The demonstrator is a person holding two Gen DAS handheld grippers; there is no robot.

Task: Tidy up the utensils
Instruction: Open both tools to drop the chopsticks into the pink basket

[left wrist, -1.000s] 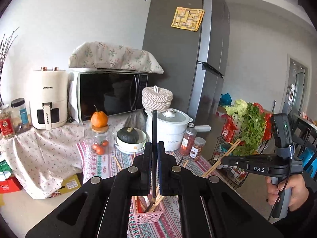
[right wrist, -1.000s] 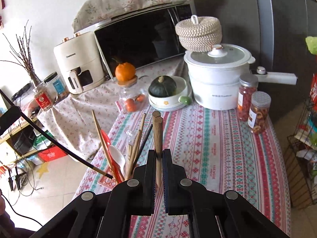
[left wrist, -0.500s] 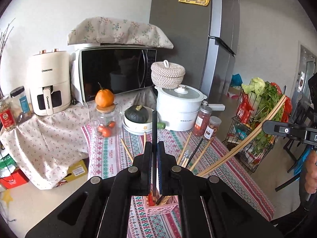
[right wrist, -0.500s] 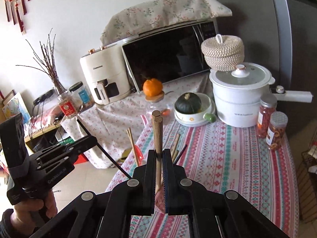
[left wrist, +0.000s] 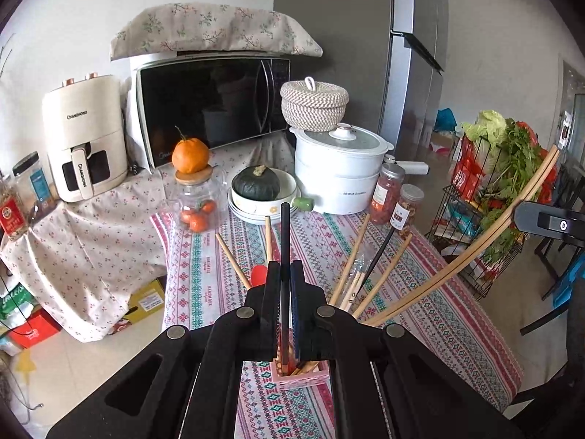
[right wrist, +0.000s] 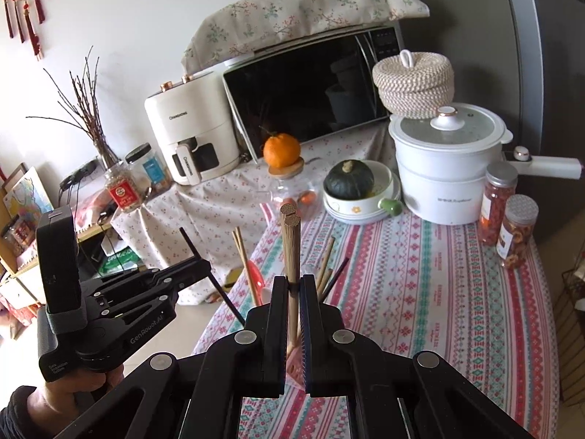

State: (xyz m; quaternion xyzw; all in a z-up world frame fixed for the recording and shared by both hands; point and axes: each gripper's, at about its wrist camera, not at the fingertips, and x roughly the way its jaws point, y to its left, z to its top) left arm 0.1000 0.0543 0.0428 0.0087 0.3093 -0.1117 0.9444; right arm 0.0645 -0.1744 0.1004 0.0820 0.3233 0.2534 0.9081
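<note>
A: Where are the utensils, and how will they handle?

B: The pink holder (left wrist: 299,375) stands on the striped cloth (left wrist: 420,311) at six o'clock, crowded with sticks. The left tongs (left wrist: 286,281) are clamped on a black chopstick (left wrist: 284,234), its lower end over the holder. The right tongs (right wrist: 293,292) pinch a pair of wooden chopsticks (right wrist: 291,245). All look light, stiff and thin, likely to pivot; gripping near the middle seems steadiest

A: Any writing?

B: Largest first: "CHANGHONG" on the air fryer (left wrist: 86,135) at ten o'clock, "GenRobot.AI" on the left tongs' body seen from the right. The jar labels are unreadable
</note>
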